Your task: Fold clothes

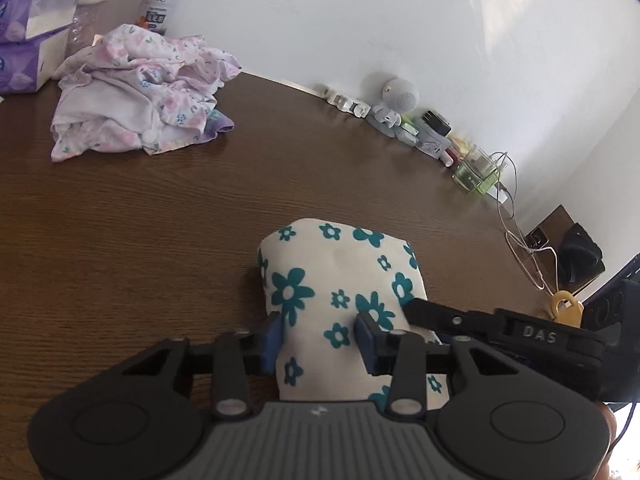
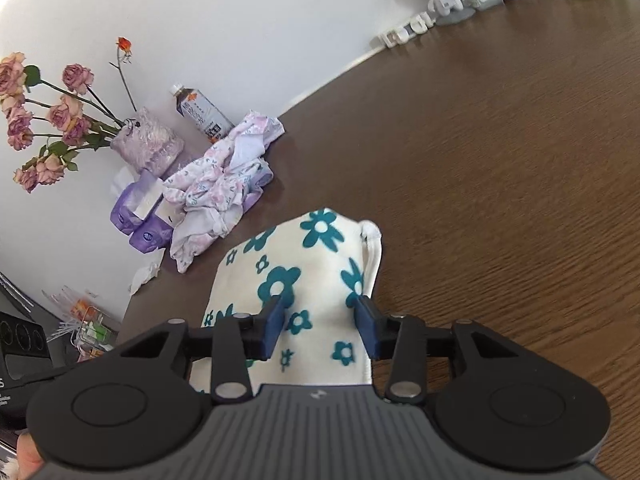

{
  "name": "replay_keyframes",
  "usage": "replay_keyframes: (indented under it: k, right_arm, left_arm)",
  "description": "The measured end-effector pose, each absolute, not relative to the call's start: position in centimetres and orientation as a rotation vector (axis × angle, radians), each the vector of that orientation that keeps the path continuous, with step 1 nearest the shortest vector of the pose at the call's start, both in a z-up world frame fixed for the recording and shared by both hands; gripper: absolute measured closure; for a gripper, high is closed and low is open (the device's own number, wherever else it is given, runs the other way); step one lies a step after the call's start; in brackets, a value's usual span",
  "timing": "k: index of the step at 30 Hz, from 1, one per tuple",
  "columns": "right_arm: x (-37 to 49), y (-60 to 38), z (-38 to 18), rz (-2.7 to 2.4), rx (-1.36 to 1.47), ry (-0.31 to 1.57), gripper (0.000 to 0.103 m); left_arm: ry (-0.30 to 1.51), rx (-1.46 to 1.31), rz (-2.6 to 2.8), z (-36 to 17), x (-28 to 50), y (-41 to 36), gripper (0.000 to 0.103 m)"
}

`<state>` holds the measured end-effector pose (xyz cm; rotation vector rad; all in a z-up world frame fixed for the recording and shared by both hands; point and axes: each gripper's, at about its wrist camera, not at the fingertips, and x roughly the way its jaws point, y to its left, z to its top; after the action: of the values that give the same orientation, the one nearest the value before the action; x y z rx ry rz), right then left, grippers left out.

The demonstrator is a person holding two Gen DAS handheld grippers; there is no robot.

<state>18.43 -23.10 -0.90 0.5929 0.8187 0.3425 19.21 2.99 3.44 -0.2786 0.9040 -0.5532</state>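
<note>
Left gripper (image 1: 319, 336): apart, over cream cloth with teal flowers (image 1: 340, 280).
Right gripper (image 2: 320, 324): apart, same cloth (image 2: 304, 280).
Done: cream cloth looks folded.
Left: crumpled pink floral clothes (image 1: 144, 92) on brown wooden table (image 1: 120, 240).

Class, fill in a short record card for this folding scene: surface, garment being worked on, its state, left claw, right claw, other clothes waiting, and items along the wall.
surface: brown wooden table
garment in work: cream cloth with teal flowers
state: folded into a compact bundle, lying on the table
left claw: open, fingers either side of the bundle
right claw: open, over the same bundle
other clothes: crumpled pink floral heap, unfolded, at the far edge
along the wall: drink bottle, dried roses, purple tissue packs, white round figurine
</note>
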Motion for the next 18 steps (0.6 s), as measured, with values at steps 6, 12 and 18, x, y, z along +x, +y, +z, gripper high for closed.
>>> replay_keyframes:
  k: [6, 12, 18]
  right_arm:
    - [18.7, -23.5, -0.6, 0.381, 0.58, 0.81, 0.065]
    - [21.6, -24.1, 0.2, 0.324, 0.558, 0.796, 0.063]
    - [23.6, -23.6, 0.0, 0.369, 0.537, 0.872, 0.072]
  left_arm:
    - [0.916, -0.306, -0.544, 3.9, 20.0, 3.7, 0.059]
    - [0.948, -0.288, -0.521, 4.0, 22.0, 2.7, 0.068]
    - [0.988, -0.327, -0.518, 4.3, 23.7, 3.2, 0.063]
